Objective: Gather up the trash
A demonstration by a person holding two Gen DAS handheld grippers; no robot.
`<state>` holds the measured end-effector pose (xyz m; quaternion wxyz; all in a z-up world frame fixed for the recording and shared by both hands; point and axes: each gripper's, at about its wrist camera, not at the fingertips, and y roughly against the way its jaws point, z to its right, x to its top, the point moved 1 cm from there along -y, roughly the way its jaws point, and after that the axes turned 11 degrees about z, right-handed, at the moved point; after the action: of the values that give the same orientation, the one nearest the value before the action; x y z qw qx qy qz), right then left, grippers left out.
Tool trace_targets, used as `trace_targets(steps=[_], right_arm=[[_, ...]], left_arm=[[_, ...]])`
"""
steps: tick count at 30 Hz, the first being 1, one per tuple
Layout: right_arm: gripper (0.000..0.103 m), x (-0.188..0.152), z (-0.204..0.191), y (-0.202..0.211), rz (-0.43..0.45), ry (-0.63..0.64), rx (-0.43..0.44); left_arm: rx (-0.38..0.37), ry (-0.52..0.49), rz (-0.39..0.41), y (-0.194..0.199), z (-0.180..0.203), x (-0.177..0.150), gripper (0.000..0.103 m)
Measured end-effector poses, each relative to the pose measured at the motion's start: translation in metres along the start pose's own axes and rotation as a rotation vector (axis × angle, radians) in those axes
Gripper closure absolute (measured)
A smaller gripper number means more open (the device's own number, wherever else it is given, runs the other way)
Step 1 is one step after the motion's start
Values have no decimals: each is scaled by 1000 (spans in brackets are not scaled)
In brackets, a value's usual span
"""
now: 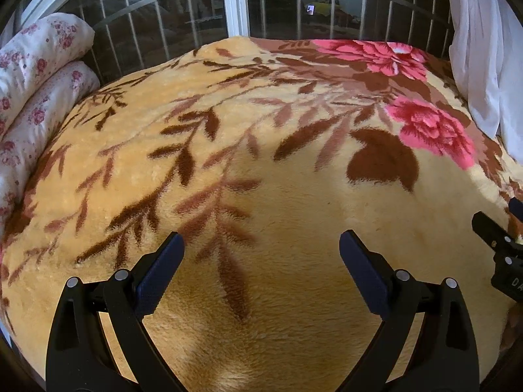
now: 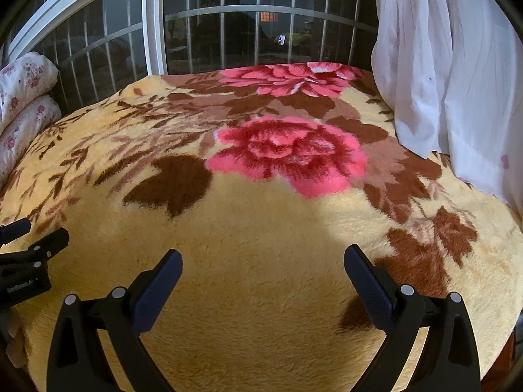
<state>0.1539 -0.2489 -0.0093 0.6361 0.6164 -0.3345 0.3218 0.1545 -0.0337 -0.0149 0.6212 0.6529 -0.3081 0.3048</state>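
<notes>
No trash shows in either view. My left gripper (image 1: 261,245) is open and empty, held just above a yellow plush blanket (image 1: 294,228) with brown leaves and pink flowers that covers a bed. My right gripper (image 2: 263,261) is open and empty over the same blanket (image 2: 261,245), a little to the right of the left one. The right gripper's body shows at the right edge of the left wrist view (image 1: 503,245). The left gripper's body shows at the left edge of the right wrist view (image 2: 26,261).
A rolled white floral quilt (image 1: 36,75) lies along the bed's left side, also in the right wrist view (image 2: 23,98). A white curtain (image 2: 451,75) hangs over the right side (image 1: 483,49). A barred dark window (image 1: 196,9) stands behind the bed.
</notes>
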Motion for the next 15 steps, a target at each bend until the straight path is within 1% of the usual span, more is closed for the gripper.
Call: trace_targets(steps=[3,6,9,11,15], right_arm=[[6,-2,1,-1,-5,-3,-6],[6,-3,1,-2,-6,-1,-4],[6,-3,1,-3,-10,-4,-6],[6,-5,3,-3,-9,-5,-12],[6,-5,3,-3,-7,1,-18]], left_arm=[[-17,22,10,1,-4,1,10],[-16,41,5,0,-8,0,10],[13,74,-23,-4,-13,-1,10],[-10,95,-35,-7,-17,-1,10],[-6,126,-37,-7,-23,-3,10]])
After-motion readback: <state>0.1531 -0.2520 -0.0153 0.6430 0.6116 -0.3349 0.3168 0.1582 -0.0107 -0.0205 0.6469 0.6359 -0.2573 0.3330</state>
